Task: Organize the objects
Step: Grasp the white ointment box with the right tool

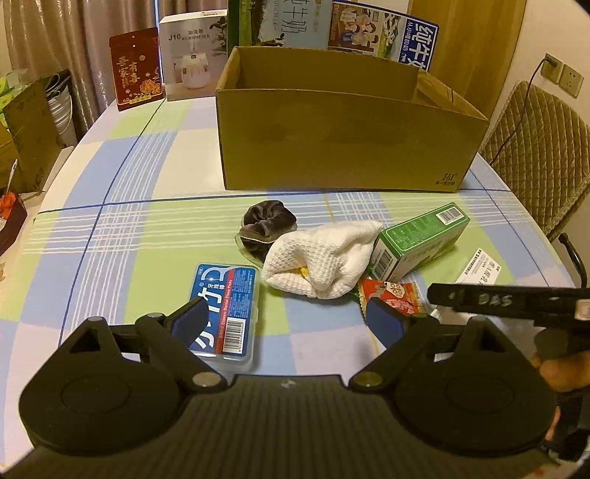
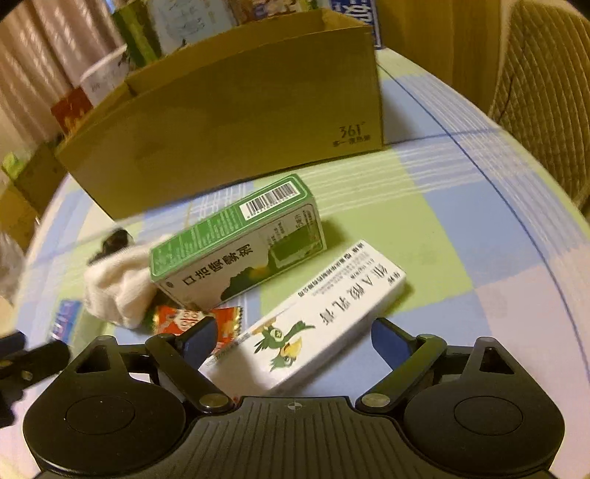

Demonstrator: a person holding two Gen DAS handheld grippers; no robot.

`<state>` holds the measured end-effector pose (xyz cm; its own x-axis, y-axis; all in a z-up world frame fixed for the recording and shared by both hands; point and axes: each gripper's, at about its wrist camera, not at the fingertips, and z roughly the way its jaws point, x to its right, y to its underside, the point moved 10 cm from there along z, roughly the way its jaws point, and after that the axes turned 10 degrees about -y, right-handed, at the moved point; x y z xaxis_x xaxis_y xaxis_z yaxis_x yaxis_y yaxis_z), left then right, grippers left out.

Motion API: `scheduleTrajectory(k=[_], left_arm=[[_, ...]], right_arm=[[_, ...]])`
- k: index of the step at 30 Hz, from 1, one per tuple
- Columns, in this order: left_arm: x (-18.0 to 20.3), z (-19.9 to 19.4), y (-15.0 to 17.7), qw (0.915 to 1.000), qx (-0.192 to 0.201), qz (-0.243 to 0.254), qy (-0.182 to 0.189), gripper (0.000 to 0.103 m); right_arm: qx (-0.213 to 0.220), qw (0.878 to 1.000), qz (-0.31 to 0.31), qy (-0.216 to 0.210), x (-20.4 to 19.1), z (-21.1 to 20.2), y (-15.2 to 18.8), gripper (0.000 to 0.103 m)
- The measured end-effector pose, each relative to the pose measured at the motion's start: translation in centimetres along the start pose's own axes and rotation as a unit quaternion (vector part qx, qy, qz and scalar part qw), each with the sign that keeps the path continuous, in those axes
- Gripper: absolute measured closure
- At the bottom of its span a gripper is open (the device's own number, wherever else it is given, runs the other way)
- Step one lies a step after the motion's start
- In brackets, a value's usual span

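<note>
The right gripper point(image 2: 293, 341) is spread wide over a white carton point(image 2: 313, 320) lying flat between its fingers, long axis running from near-left to far-right. Just beyond lies a green carton point(image 2: 236, 239), roughly parallel. The left gripper point(image 1: 289, 320), also spread, has a blue floss case point(image 1: 223, 313) by its left finger, lengthwise away.

Beyond the table — curtains point(image 1: 55, 33), a quilted chair point(image 1: 534, 147), a wall socket point(image 1: 564, 75).
</note>
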<state>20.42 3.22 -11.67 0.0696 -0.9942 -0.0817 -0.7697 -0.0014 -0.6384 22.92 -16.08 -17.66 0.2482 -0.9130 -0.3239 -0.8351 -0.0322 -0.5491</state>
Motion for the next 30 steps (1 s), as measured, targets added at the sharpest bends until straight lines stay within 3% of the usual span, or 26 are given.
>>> scheduleTrajectory(k=[2, 7, 13, 18, 23, 28, 30], left_arm=[[0.2, 0.1, 0.1, 1.0, -0.001, 0.002, 0.004, 0.013], [1.2, 0.0, 0.5, 0.9998, -0.002, 0.008, 0.018, 0.013], [4.0, 0.3, 1.4, 0.9983, -0.006, 0.026, 0.051, 0.017], [6.8, 1.5, 1.7, 0.9967, -0.011, 0.043, 0.068, 0.026], [8.7, 3.4, 1.7, 0.9964, -0.018, 0.035, 0.076, 0.026], [8.9, 5.4, 1.6, 0.997, -0.027, 0.014, 0.072, 0.044], [9.0, 5.6, 1.4, 0.9977, -0.019, 0.015, 0.063, 0.059]], right_arm=[[-0.003, 1.0, -0.019, 0.004, -0.1, 0.2, 0.1, 0.019], [-0.013, 0.999, -0.039, -0.009, 0.7, -0.8, 0.3, 0.047], [-0.015, 0.998, -0.061, 0.0, 2.8, -2.8, 0.9, 0.065], [-0.008, 0.998, -0.054, 0.011, 4.3, -3.8, 1.1, 0.067], [-0.005, 0.999, -0.054, 0.002, 4.6, -3.6, 1.1, 0.066], [-0.001, 0.999, -0.049, 0.0, 4.9, -3.5, 1.0, 0.06], [0.001, 0.999, -0.05, 0.0, 4.9, -3.4, 1.0, 0.06]])
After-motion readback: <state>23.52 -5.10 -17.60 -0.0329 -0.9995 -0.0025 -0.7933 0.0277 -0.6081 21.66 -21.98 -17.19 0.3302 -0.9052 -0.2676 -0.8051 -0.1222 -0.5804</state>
